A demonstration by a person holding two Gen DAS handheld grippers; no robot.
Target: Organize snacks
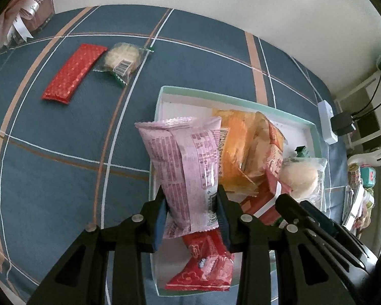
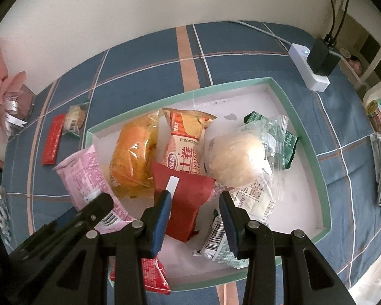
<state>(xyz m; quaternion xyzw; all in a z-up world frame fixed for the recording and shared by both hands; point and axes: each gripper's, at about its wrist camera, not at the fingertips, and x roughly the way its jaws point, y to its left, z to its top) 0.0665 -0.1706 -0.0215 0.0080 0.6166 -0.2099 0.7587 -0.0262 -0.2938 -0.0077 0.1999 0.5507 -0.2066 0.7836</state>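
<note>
Over the green-rimmed box (image 1: pixel 162 94), the left claw (image 1: pixel 191 213) clenches the pink snack packet (image 1: pixel 185 162); the right claw (image 2: pixel 194 211) pinches a dark red packet (image 2: pixel 185 193) inside. Released crookedly, the pink packet may catch the crowded snacks and slide over the rim.

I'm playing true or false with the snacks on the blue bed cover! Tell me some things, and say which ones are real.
1. The left gripper holds a pink packet. True.
2. The long red packet lies inside the box. False: it lies outside it, on the blue checked cloth.
3. A white power strip lies on the cloth beyond the box. True.
4. The box is empty. False: it holds several snacks, an orange bag among them.
</note>
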